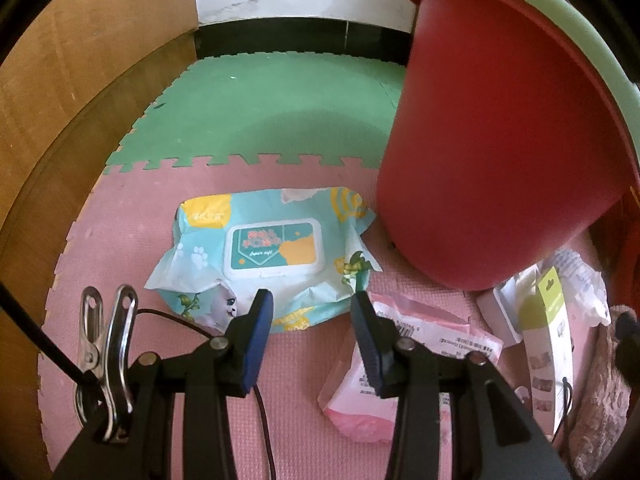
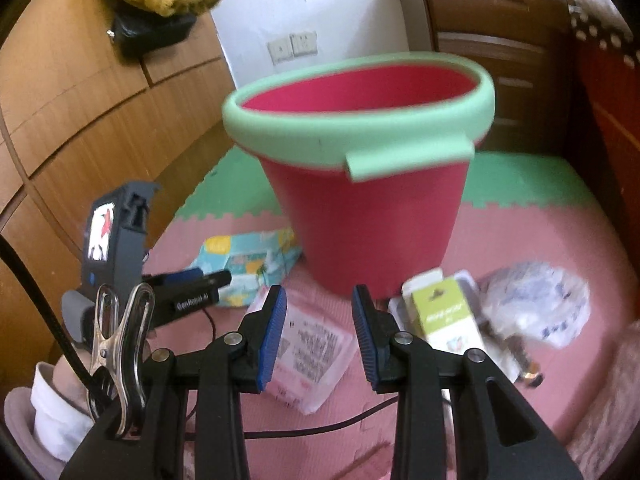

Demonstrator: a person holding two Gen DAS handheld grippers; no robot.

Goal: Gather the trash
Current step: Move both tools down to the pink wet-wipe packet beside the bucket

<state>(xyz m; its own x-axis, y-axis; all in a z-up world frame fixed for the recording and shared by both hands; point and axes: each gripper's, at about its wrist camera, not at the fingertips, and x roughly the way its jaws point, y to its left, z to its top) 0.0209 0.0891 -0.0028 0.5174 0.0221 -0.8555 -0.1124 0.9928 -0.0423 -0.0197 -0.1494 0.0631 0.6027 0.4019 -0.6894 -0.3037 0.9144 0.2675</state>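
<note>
A red bin (image 2: 372,216) with a pale green rim stands on the pink floor mat; it also fills the right of the left wrist view (image 1: 500,152). A teal wet-wipes pack (image 1: 268,256) lies left of the bin, and it shows in the right wrist view too (image 2: 248,264). A pink plastic mailer (image 1: 384,368) (image 2: 312,348) lies in front of the bin. A green-and-white carton (image 1: 548,344) (image 2: 444,316) and a crumpled clear wrapper (image 2: 536,304) lie to the right. My left gripper (image 1: 314,304) is open above the wipes pack's near edge. My right gripper (image 2: 320,300) is open above the mailer.
Wooden cabinets (image 2: 100,120) stand on the left and a wooden dresser (image 2: 500,40) at the back right. A green mat (image 1: 272,112) lies beyond the pink mat (image 1: 160,208). A black cable (image 2: 320,428) runs across the floor. A fuzzy brown thing (image 1: 604,392) lies at the right edge.
</note>
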